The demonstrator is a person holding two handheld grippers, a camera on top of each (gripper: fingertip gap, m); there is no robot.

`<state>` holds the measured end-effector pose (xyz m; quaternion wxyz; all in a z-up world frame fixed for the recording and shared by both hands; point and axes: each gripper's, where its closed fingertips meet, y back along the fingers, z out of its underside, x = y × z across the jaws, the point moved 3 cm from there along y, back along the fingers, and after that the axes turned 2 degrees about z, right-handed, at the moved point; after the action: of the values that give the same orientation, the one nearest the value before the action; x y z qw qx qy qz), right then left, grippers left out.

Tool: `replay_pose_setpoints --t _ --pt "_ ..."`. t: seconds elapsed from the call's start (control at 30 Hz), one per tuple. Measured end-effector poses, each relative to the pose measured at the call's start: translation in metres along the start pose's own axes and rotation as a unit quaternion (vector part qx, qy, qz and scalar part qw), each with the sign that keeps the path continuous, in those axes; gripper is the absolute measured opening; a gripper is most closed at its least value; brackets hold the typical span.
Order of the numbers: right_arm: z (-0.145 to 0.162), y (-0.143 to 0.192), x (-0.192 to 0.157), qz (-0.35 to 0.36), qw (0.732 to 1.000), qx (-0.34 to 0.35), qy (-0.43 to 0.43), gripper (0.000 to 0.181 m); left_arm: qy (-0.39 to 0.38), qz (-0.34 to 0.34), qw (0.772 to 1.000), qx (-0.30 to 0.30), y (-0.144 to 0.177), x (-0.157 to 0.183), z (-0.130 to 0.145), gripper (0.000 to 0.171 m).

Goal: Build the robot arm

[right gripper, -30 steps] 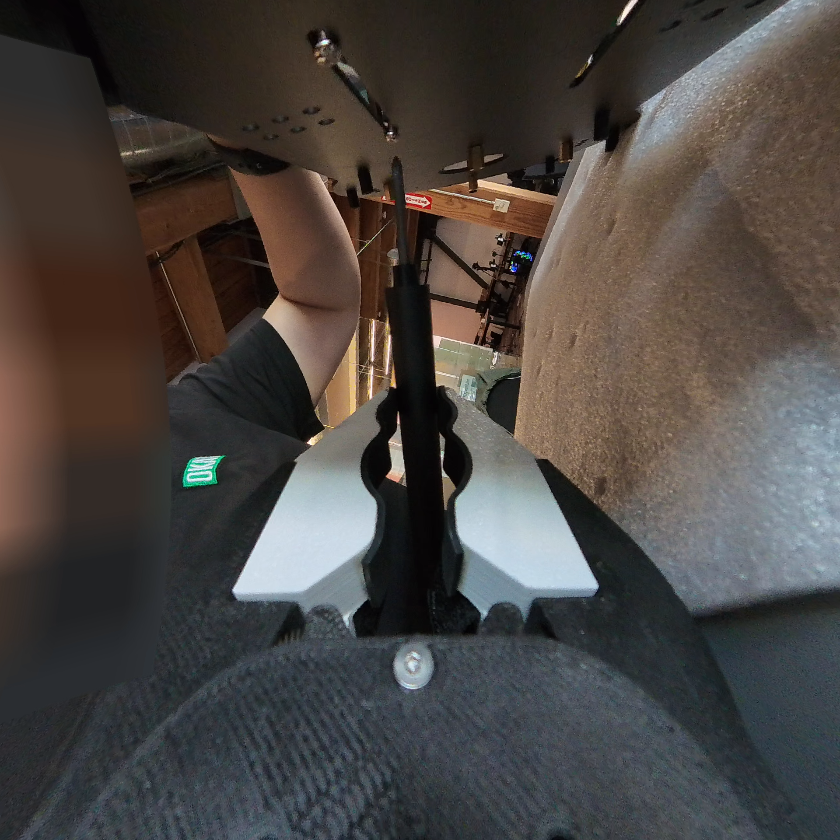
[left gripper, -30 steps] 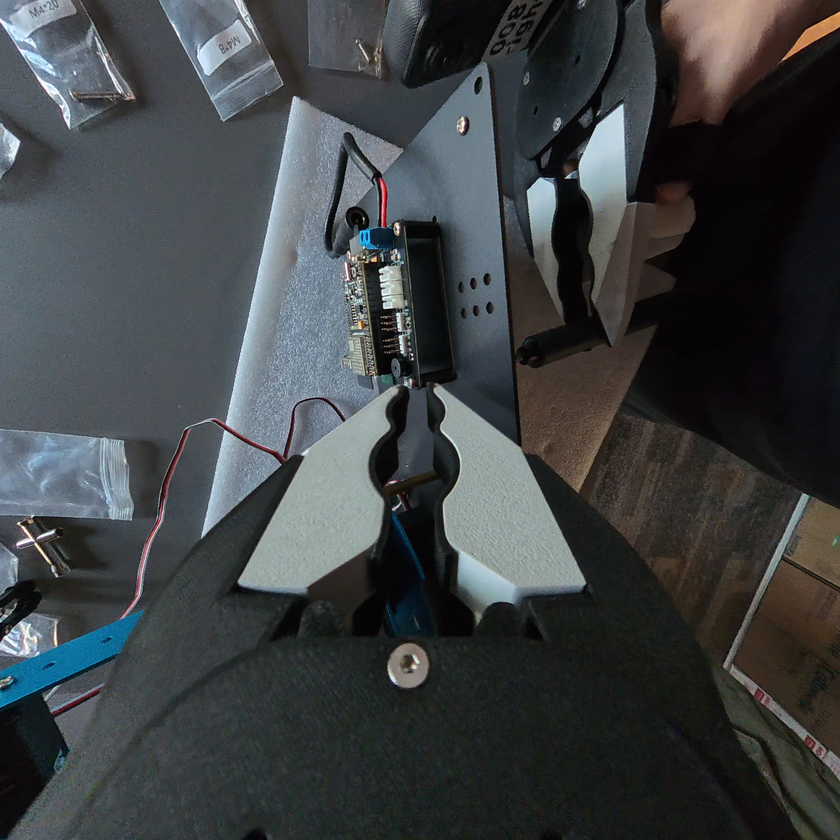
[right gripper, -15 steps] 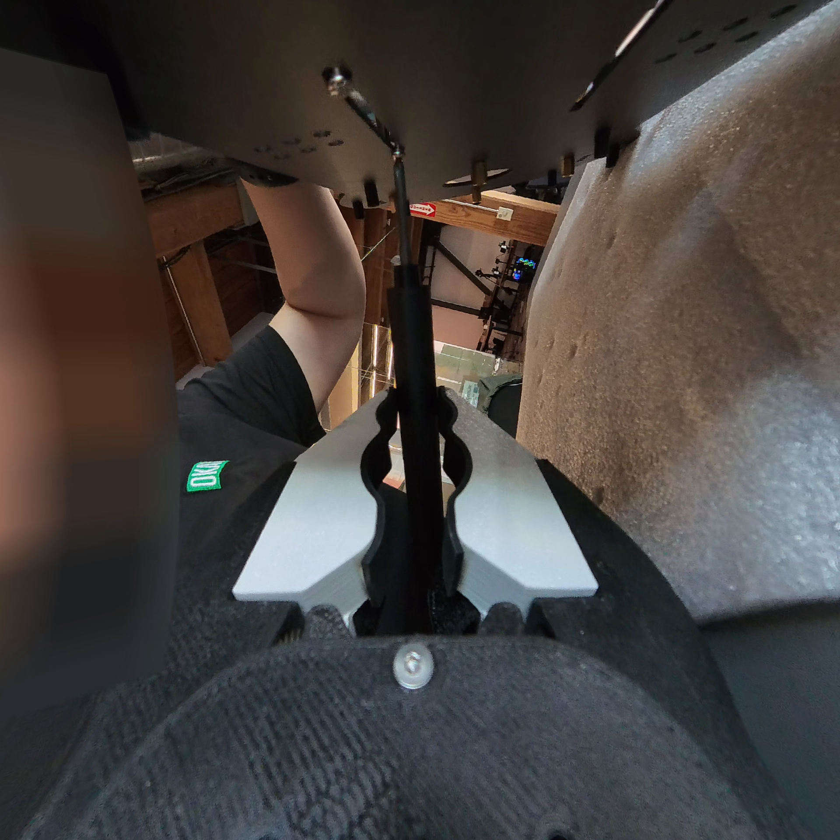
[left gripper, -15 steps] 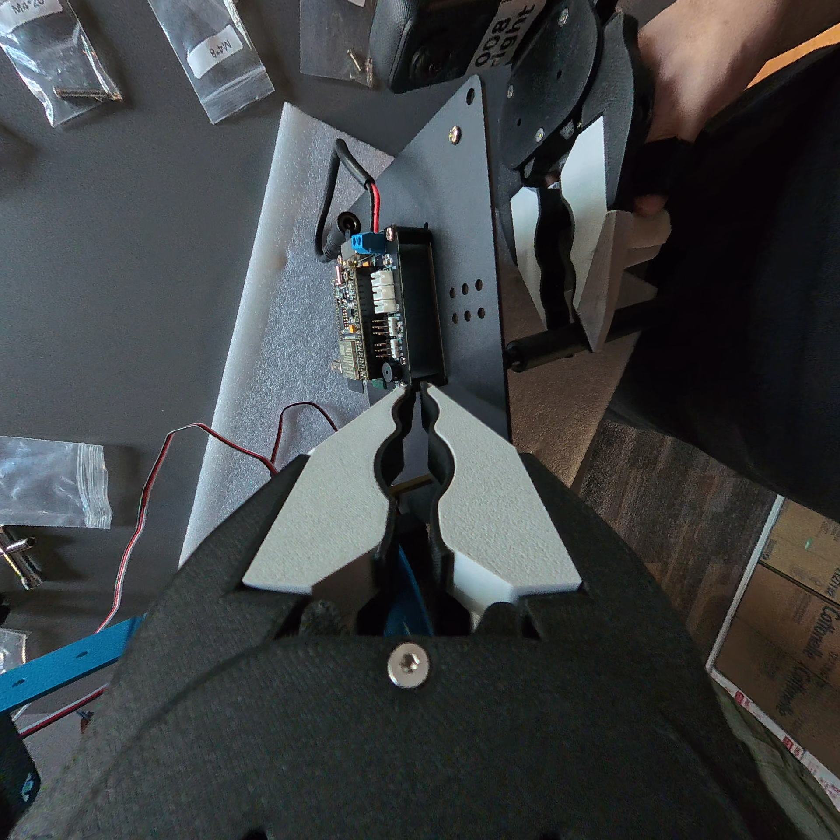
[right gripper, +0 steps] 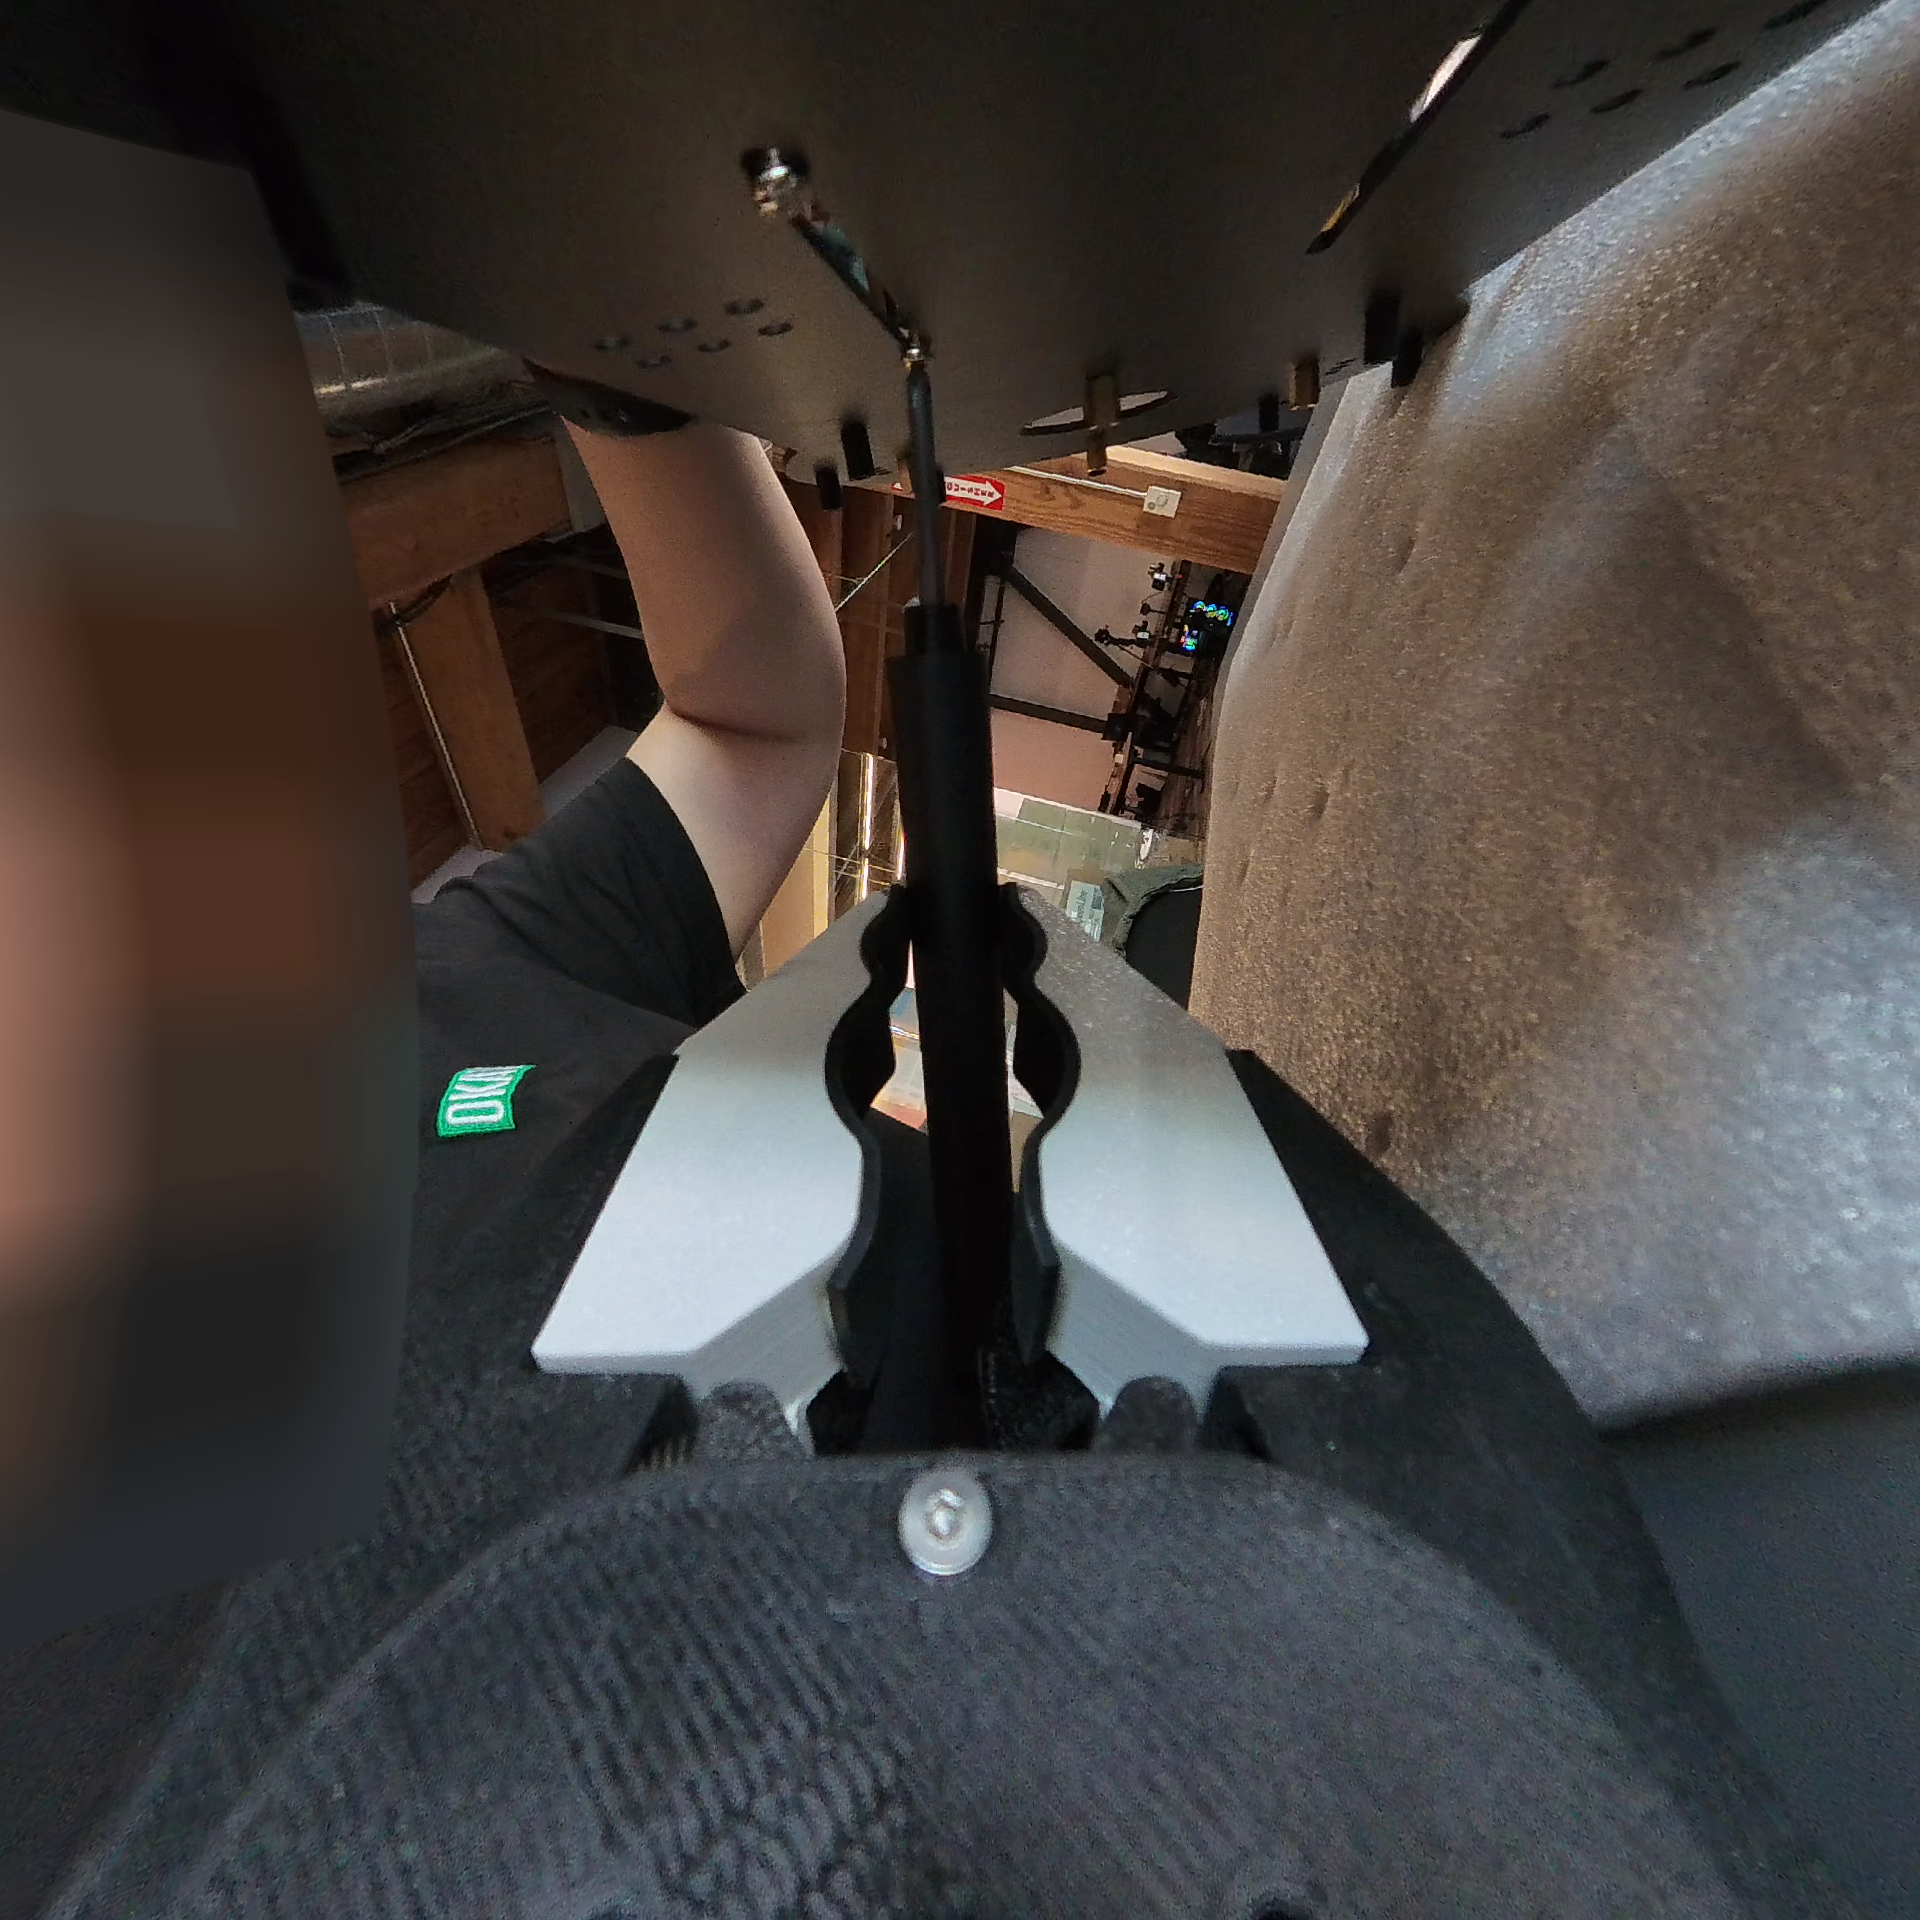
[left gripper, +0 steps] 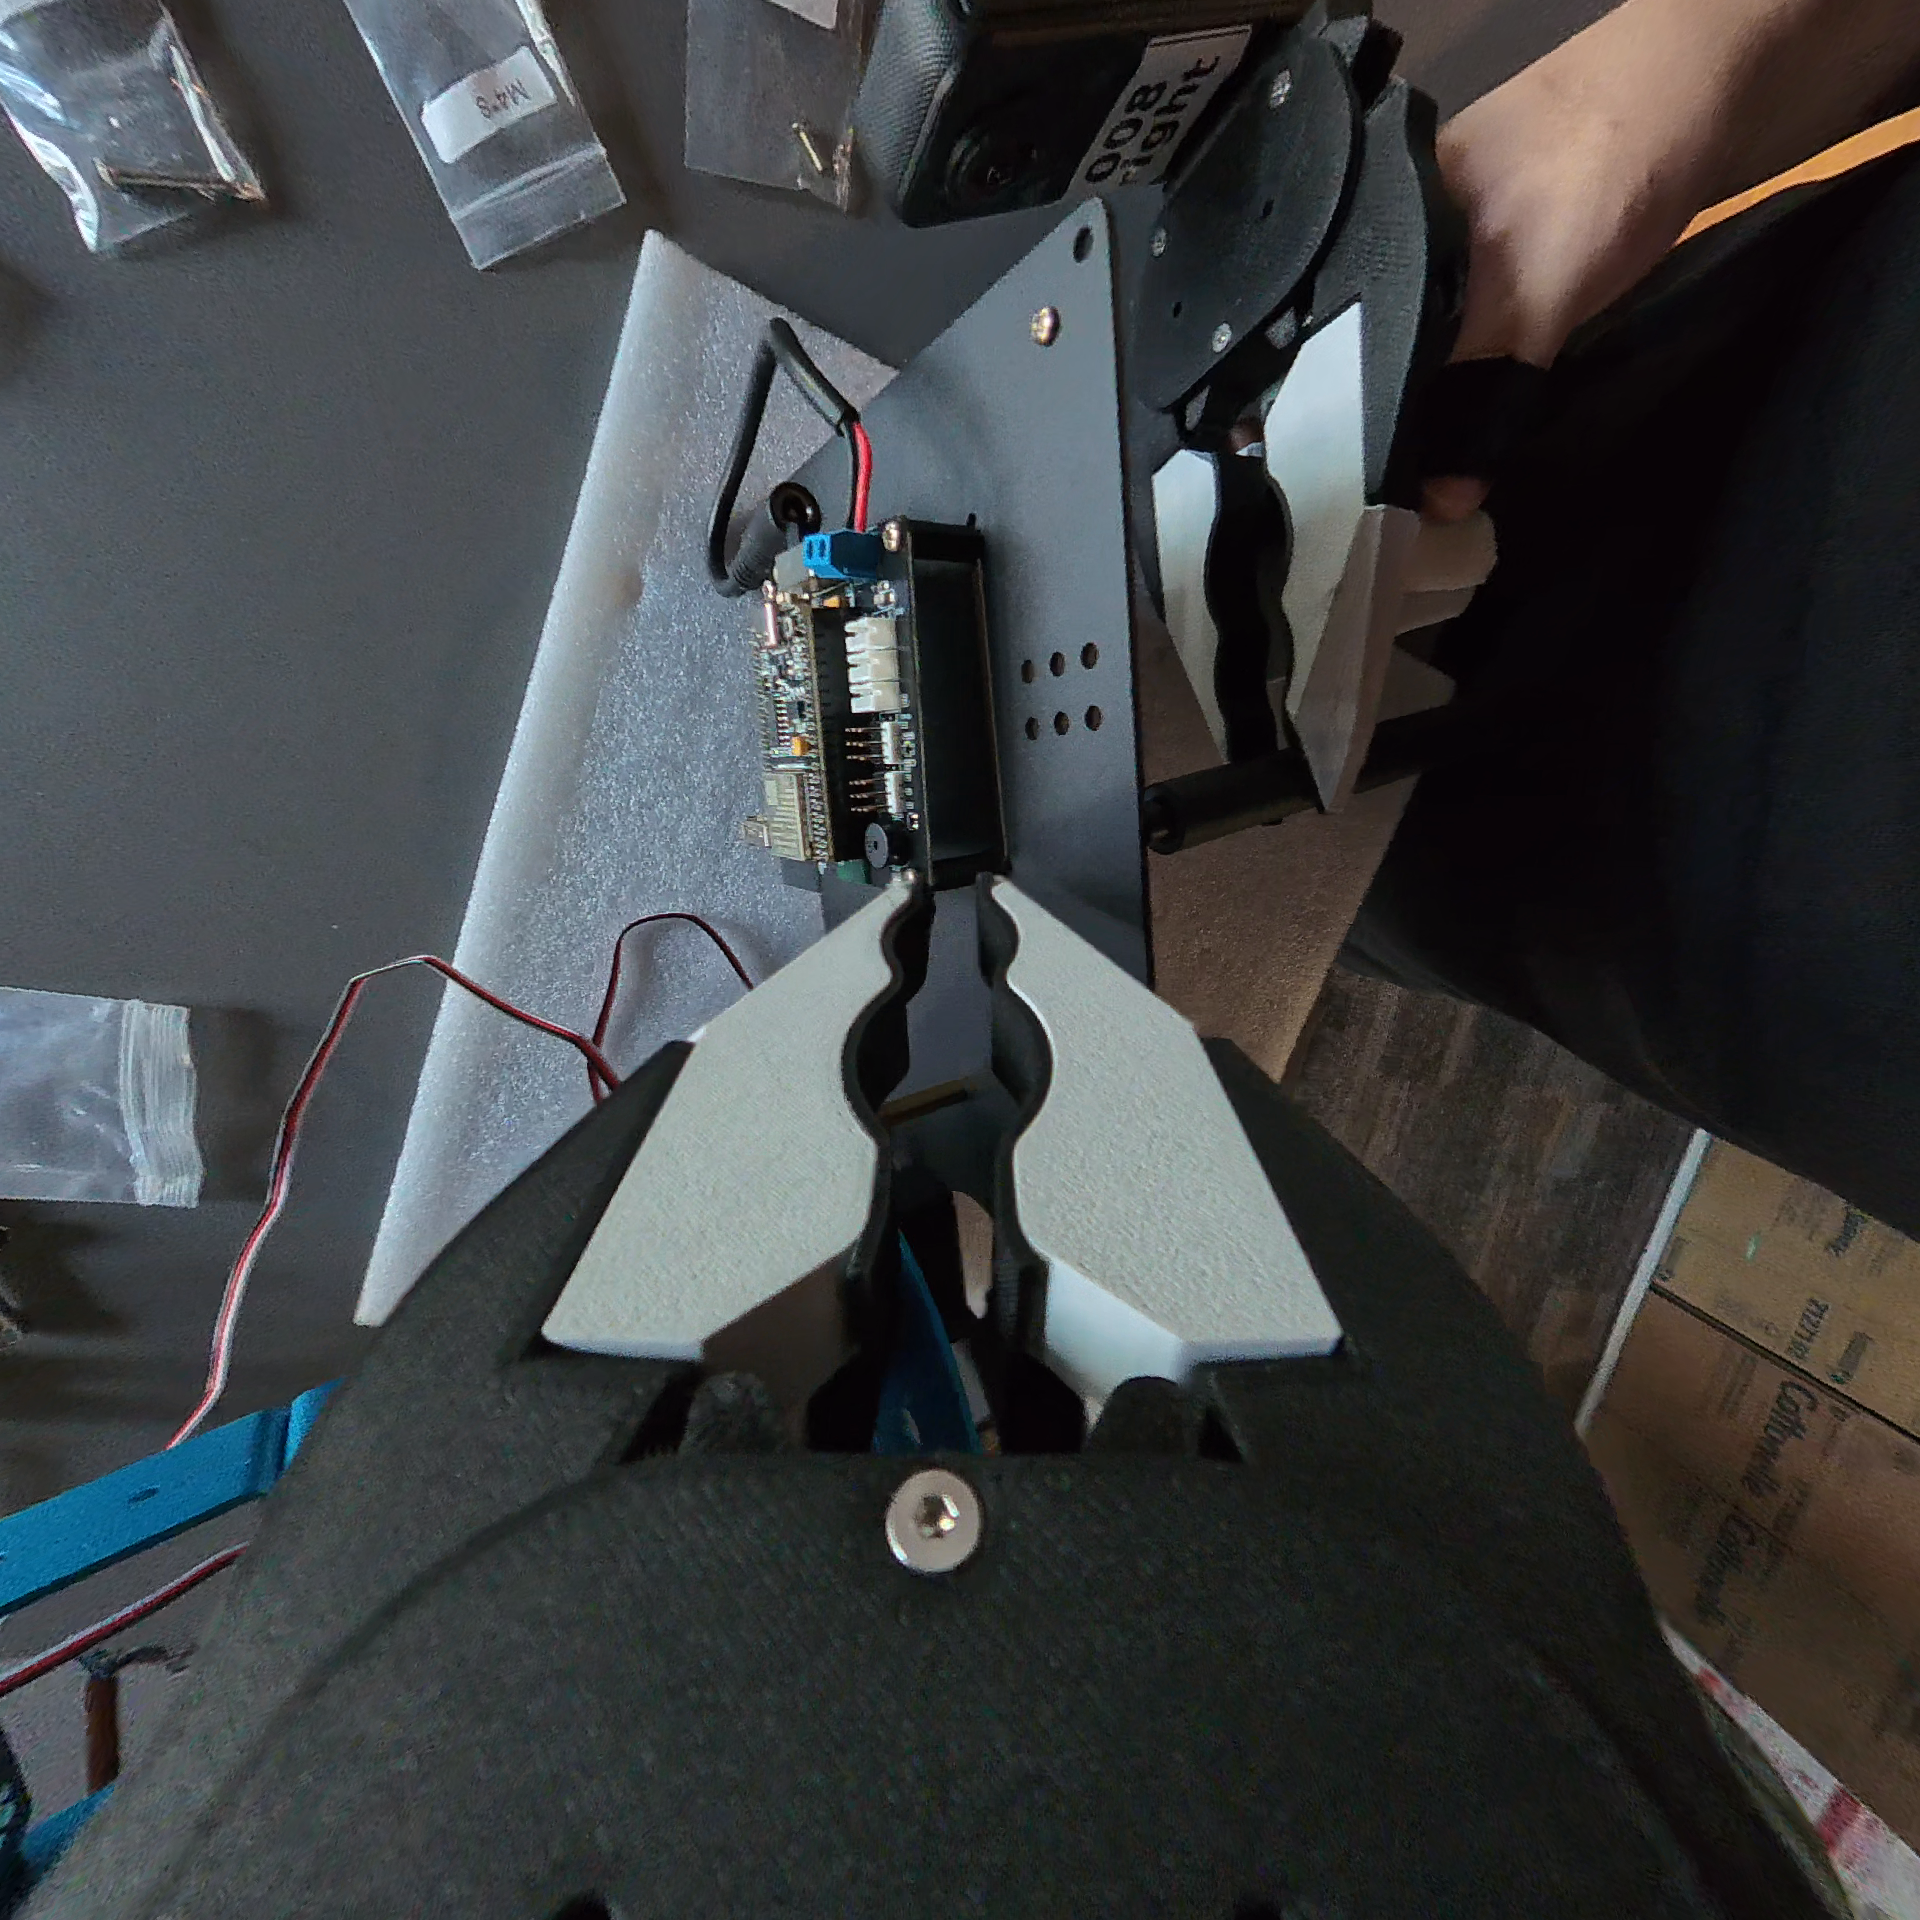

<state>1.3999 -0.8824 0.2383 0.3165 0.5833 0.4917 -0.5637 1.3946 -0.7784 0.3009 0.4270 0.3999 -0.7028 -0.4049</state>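
My left gripper clamps the flat black metal plate by its edge; my right gripper clamps a slim black screwdriver, tip against a small underside screw.

Left wrist view looks down, close; right wrist view looks up; both share black plate.

matt metal plate | rough white foam sheet | clear glossy plastic bags
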Motion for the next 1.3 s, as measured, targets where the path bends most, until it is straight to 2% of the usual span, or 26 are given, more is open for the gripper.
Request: replay_pose_setpoints --t 0.07,0.37,0.67,0.9,1.13,1.3 --pt "0.000 0.000 0.000 0.000 1.000 0.000 0.000 0.016 0.005 0.008 1.000 0.001 0.001 0.000 -0.002 0.014" --pt "0.000 0.000 0.000 -0.004 1.000 -0.003 -0.003 0.016 0.011 0.013 1.000 0.000 -0.002 -0.006 -0.002 0.004" --pt "0.000 0.000 0.000 -0.006 1.000 -0.004 -0.005 0.016 0.028 0.032 0.999 0.005 -0.004 -0.008 -0.001 0.001" --pt "0.000 0.000 0.001 -0.003 1.000 -0.004 -0.005 0.016 0.055 0.084 0.995 0.006 -0.006 0.002 -0.001 0.000" --pt "0.000 0.001 0.001 -0.005 1.000 -0.003 -0.005 0.016 0.039 0.041 0.998 0.019 0.008 -0.009 -0.002 0.000" --pt "0.000 0.001 0.000 -0.007 1.000 -0.002 -0.005 0.016 -0.028 -0.033 0.999 -0.003 0.003 -0.007 0.003 0.019"
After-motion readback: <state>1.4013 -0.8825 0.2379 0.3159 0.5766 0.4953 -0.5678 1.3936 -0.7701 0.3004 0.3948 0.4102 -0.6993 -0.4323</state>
